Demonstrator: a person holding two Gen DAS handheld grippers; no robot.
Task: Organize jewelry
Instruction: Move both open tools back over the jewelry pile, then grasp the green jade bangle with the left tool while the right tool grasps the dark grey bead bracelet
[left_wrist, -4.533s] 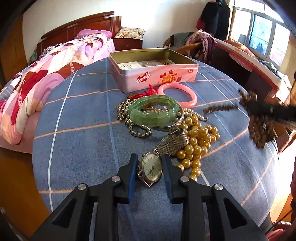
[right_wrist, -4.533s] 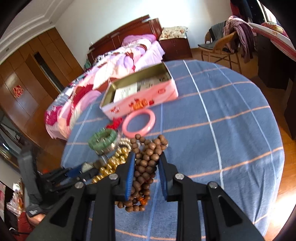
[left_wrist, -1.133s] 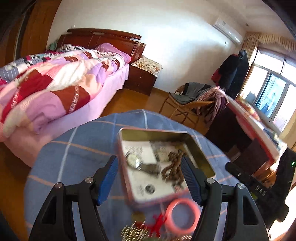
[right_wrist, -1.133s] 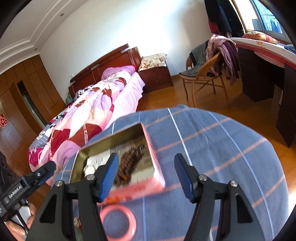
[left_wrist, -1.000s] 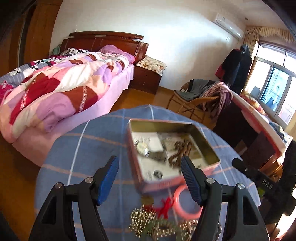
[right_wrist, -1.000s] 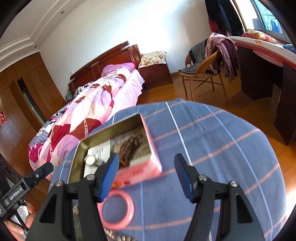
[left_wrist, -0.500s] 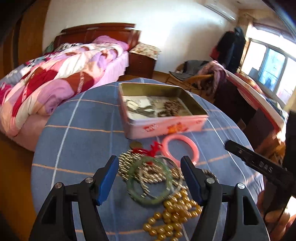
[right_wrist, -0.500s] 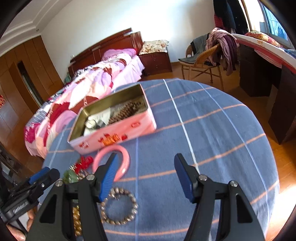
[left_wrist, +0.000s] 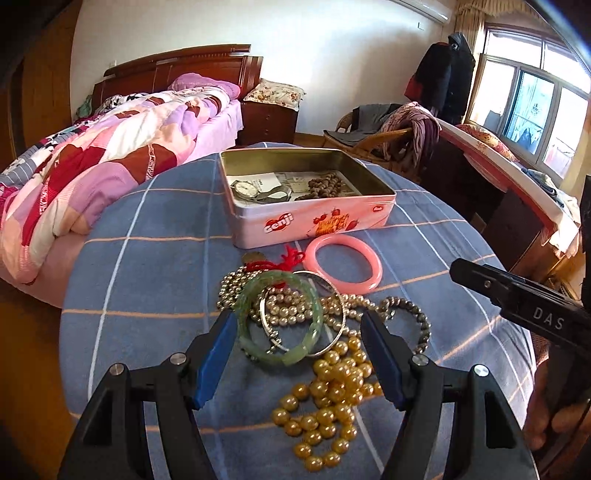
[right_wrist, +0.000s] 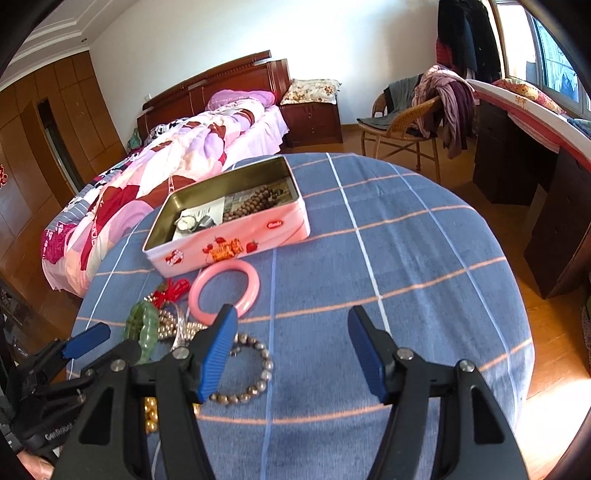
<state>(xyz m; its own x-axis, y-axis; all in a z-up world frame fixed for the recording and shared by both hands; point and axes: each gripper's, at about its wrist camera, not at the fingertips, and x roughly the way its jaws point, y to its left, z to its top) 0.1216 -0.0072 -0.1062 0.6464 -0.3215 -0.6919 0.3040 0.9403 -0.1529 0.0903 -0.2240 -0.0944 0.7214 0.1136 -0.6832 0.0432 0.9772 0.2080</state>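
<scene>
Tin (left_wrist: 314, 221): the pink tin stands open at the far side of the table (left_wrist: 155, 280), and it now holds a watch (left_wrist: 245, 190) and a string of brown wooden beads (left_wrist: 325, 184), both of which lay out on the cloth a few seconds ago.
What changed: the two pieces were carried over and dropped in; both grippers have since drawn back from above the tin to the heap on the near side.
Left gripper (left_wrist: 299, 354): jaws wide apart and empty, hanging over the green bangle (left_wrist: 277, 317), which sits between the blue pads without being touched.
Right gripper (right_wrist: 291, 350): also spread open, nothing in it, over bare cloth just right of the grey bead bracelet (right_wrist: 251, 373).
Still on the table: green bangle, a silver bangle (left_wrist: 334, 332) tangled with a pearl strand (left_wrist: 284, 306), gold beads (left_wrist: 328, 398), the grey bracelet, a red knot charm (left_wrist: 280, 260) and a pink bangle (left_wrist: 343, 262) just in front of the tin.
Meaning for the task: two items stored, most of the pile left; the green bangle looks like the left gripper's next pick, though it rests on the pearls and may drag them along.
</scene>
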